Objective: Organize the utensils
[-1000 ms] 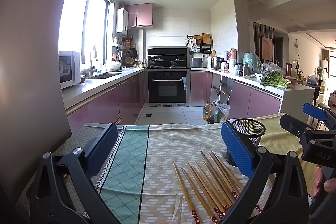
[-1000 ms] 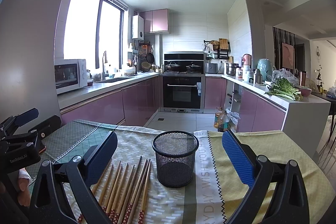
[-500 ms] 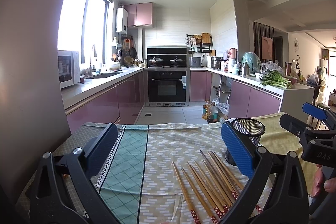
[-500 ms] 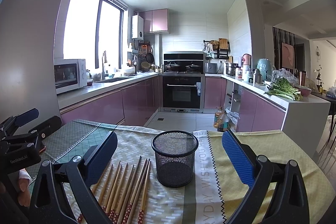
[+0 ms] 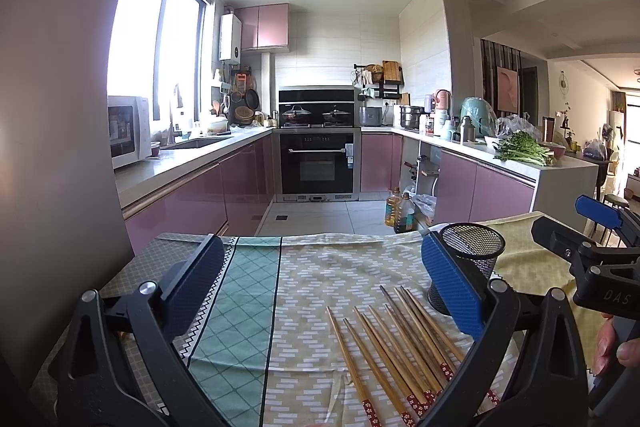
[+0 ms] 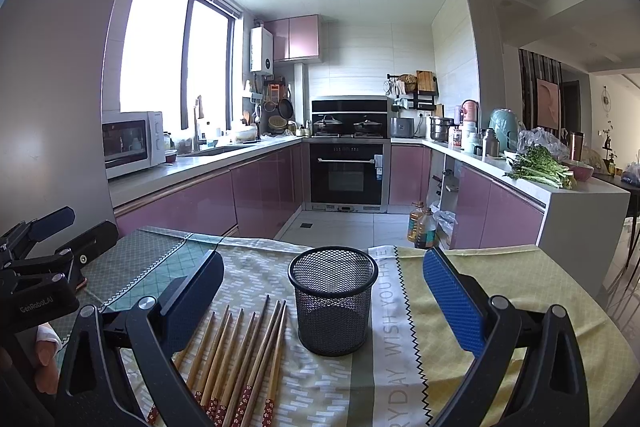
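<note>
Right wrist view: both tongs, left tongs (image 5: pixel 320 283) and right tongs (image 6: pixel 322 289), gape empty; closing carelessly might scatter the chopsticks (image 6: pixel 240 351) or tip the light mesh cup (image 6: pixel 333 301).

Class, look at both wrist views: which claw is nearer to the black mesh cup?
Right. The right claw opens straight toward the mesh cup, which stands centred ahead of it. The left claw sits farther left, the cup by its right finger.

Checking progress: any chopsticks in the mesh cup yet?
No, the mesh cup stands empty and the chopsticks all lie on the tablecloth beside it.
</note>
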`<state>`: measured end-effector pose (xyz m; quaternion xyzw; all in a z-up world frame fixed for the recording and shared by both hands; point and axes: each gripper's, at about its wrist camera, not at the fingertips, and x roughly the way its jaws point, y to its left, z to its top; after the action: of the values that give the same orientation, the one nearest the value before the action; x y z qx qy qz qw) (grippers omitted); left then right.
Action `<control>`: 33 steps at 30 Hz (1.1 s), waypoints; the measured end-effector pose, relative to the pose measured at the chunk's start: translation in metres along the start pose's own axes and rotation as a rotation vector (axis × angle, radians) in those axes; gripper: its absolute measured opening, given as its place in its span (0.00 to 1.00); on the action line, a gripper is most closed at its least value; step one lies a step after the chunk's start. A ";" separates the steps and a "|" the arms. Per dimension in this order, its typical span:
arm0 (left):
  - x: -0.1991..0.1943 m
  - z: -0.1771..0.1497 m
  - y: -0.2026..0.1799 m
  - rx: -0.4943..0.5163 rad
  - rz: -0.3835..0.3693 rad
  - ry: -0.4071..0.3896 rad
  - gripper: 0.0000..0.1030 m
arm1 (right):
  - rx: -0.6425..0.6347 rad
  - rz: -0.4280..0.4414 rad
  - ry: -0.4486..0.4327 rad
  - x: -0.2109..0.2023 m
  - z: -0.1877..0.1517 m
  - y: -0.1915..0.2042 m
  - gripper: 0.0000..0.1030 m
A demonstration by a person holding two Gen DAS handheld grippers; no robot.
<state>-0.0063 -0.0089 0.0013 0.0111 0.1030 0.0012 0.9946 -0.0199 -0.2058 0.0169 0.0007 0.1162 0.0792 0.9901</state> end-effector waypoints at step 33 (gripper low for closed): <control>0.089 -0.084 0.009 0.094 -0.190 0.575 0.70 | -0.049 0.199 0.615 0.101 -0.083 0.021 0.35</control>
<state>0.0635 0.0025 -0.0988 0.0466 0.3808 -0.0935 0.9187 0.0544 -0.1706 -0.0867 -0.0356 0.4073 0.1749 0.8957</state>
